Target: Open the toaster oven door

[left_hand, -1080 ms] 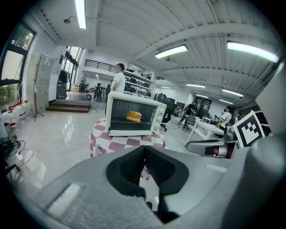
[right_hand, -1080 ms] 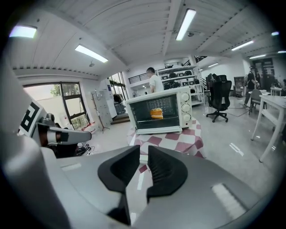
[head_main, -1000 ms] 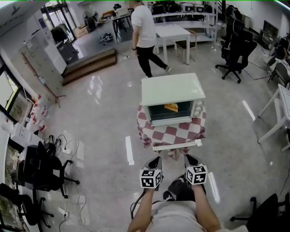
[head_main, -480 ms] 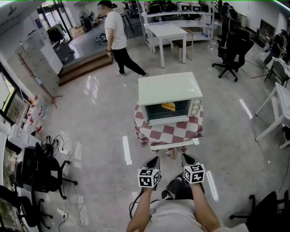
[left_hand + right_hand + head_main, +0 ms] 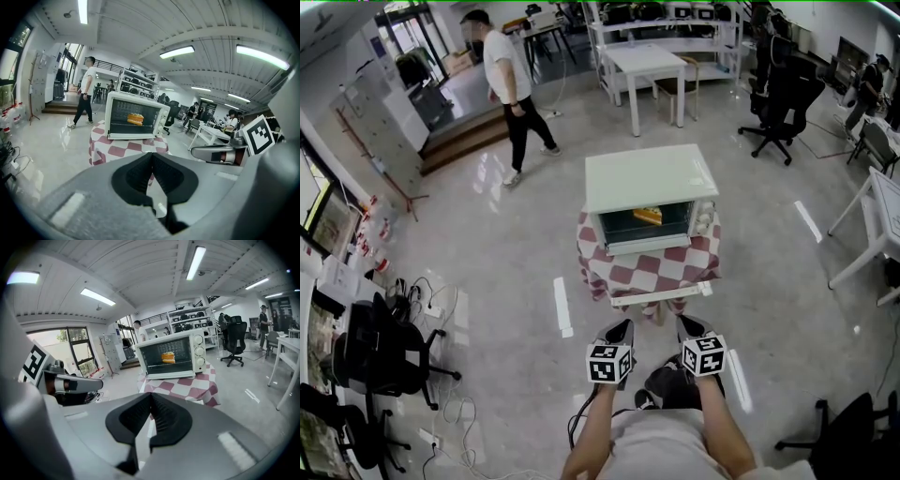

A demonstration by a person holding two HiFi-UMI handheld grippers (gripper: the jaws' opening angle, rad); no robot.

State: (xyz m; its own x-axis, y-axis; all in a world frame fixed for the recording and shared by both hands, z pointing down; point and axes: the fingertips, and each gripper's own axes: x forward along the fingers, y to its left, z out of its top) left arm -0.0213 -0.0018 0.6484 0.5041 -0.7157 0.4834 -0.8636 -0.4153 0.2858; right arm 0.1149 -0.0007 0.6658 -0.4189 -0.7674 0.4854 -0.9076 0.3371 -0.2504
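- The oven [image 5: 652, 183] sits on the checked desk [image 5: 649, 270] with its door [image 5: 643, 225] upright and shut, food visible behind the glass.
- The left tongs [image 5: 622, 330] and right tongs [image 5: 688, 326] are clenched on nothing, well short of the oven and aimed at it.
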